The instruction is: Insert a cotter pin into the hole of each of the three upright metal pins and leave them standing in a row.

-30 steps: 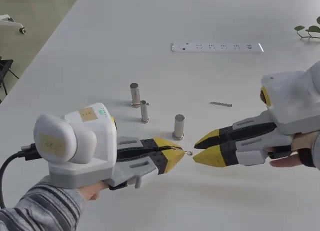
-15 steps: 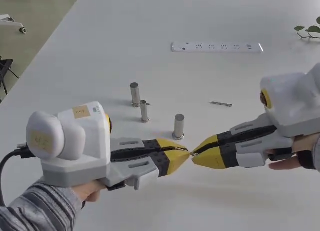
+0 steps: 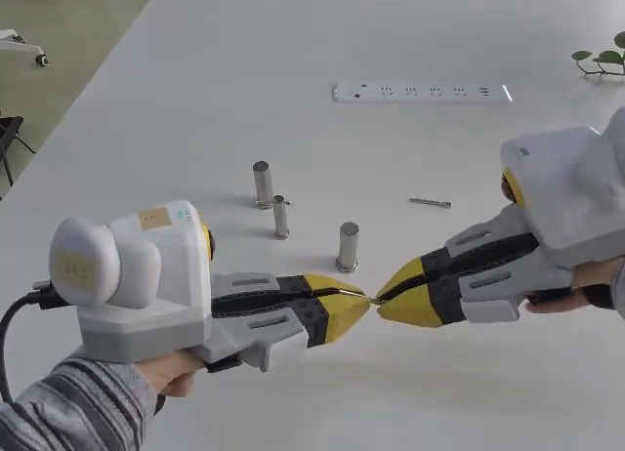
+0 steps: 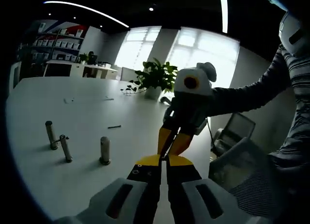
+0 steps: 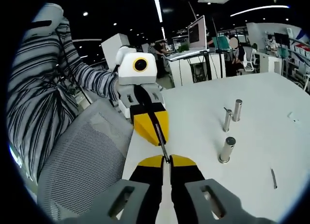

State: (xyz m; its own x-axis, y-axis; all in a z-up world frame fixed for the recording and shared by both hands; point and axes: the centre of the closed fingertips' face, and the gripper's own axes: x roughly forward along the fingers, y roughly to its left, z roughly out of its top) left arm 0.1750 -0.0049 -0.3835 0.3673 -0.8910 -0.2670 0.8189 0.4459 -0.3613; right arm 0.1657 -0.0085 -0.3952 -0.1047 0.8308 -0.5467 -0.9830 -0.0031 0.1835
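Status check, mid-task. Three metal pins stand upright on the tabletop (image 3: 176, 90): far pin (image 3: 262, 184), middle pin (image 3: 281, 217) and near pin (image 3: 349, 247), in a rough diagonal line, well apart from both tools.

We read the middle pin as already fitted. A small wire loop sticks out near its top in the left gripper view and again in the right gripper view. The far pin and near pin show bare tops, so we count one of three done, with some doubt given how small the detail is.

The left hand-held gripper (image 3: 361, 303) and right hand-held gripper (image 3: 387, 303) meet tip to tip above the tabletop, just in front of the near pin. The cotter pin (image 5: 161, 136) spans the two. The left jaws are clamped on one end, and the right jaws are drawn narrow around the other end. We take this for a regrip or handover before insertion.

A loose cotter pin (image 3: 430, 203) lies flat on the tabletop to the right of the metal pins, untouched.

Remaining, in our judgement:
- seat the held cotter pin in a bare pin
- fetch the loose cotter pin for the last one
- confirm the row is tidy

A power strip (image 3: 422, 92) lies farther back.
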